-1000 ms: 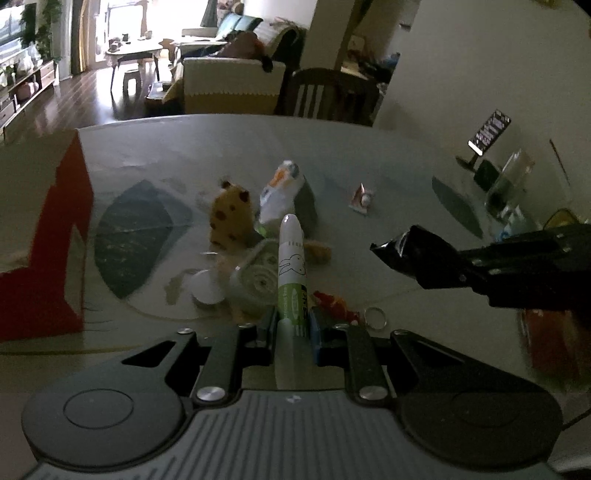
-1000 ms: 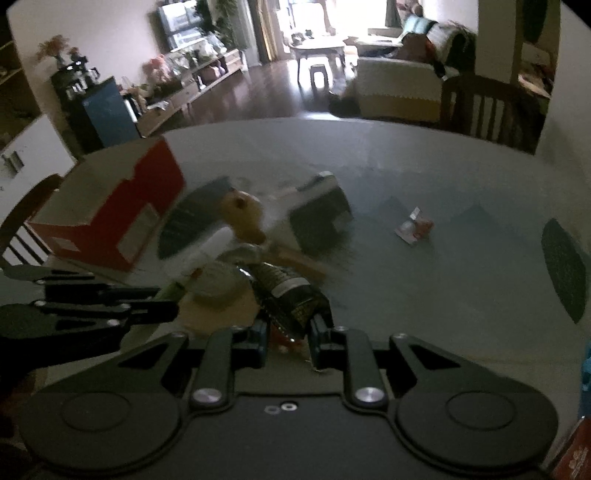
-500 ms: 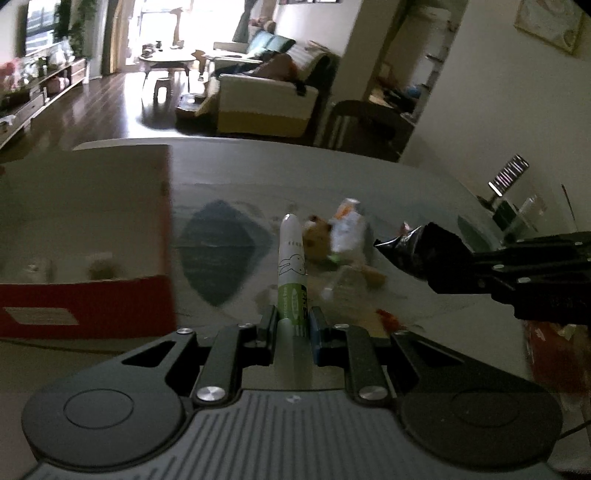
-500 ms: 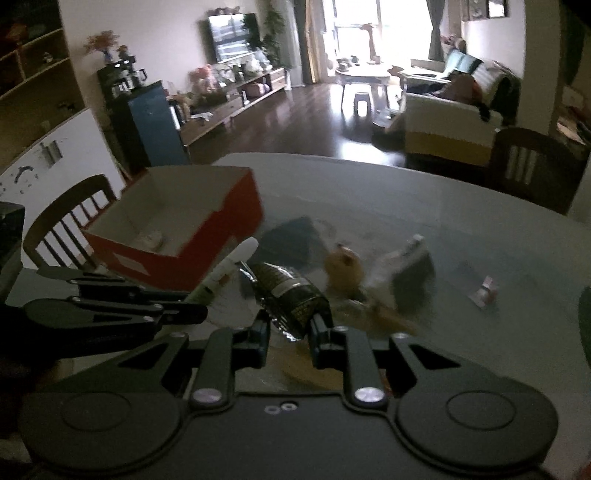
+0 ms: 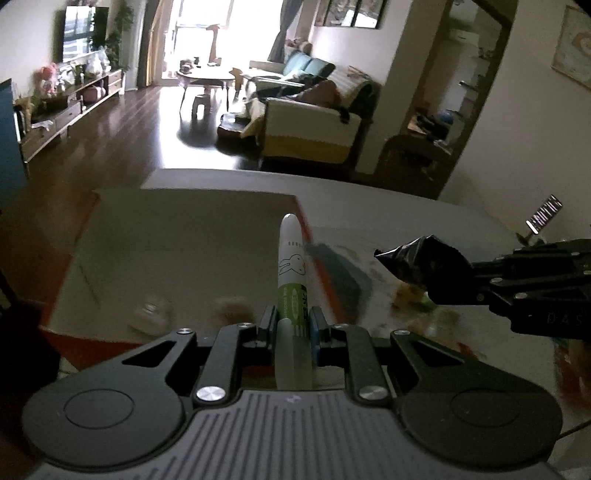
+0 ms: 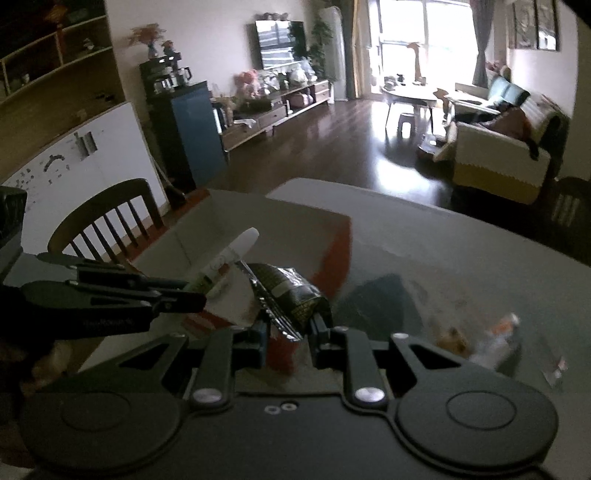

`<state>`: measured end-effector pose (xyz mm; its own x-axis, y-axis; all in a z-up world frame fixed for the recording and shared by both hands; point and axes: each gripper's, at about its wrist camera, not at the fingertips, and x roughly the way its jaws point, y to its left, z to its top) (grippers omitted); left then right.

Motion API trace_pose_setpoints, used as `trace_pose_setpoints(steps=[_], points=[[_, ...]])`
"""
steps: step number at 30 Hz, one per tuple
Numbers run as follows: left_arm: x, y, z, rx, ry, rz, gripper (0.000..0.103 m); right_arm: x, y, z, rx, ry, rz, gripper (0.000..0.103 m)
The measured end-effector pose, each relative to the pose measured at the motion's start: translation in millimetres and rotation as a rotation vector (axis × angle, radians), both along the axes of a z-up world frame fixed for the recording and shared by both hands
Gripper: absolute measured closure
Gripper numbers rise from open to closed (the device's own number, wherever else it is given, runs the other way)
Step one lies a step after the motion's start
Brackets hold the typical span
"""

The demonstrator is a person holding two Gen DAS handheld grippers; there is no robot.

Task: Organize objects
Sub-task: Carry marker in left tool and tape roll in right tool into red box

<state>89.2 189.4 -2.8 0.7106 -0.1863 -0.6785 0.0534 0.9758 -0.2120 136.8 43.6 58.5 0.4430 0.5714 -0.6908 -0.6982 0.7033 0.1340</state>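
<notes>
Left wrist: jaws grip rabbit-printed marker (image 5: 292, 275); right jaws clamp black packet (image 6: 295, 295); labels unreadable.

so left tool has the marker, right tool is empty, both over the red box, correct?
Not quite: the right tool is shut on a dark snack packet, as the right wrist view shows. The left tool does hold the marker, near the red box.

Setting: a lived-in home, open dining and living room. Upper centre of the left view: sofa (image 5: 306, 136) with throws, round coffee table (image 5: 205, 75) before a bright window, dark wooden floor (image 5: 147, 122). Upper left: wall television (image 5: 79, 35) over a low media console (image 5: 70, 110) crowded with toys and plants. Right view, left side: wooden dining chair (image 6: 107, 218), blue cabinet (image 6: 188, 129) carrying a coffee machine, open shelving. Foreground: grey dining surface (image 6: 461, 254).
</notes>
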Motion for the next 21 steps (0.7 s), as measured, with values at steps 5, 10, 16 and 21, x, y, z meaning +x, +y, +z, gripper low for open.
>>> trace_pose_setpoints(steps=[5,10,16,21], points=[[20,39,1,0.016,0.017,0.011,0.086,18,42,-6,-0.015,-0.003,0.016,0.082],[44,65,-11,0.078,0.049,0.006,0.086,32,73,-24,-0.047,0.015,0.014,0.082],[81,93,-33,0.134,0.105,0.004,0.086,50,109,-54,-0.121,0.019,0.009,0.082],[98,102,-54,0.175,0.145,0.001,0.086,64,135,-81,-0.190,0.030,-0.007,0.082]])
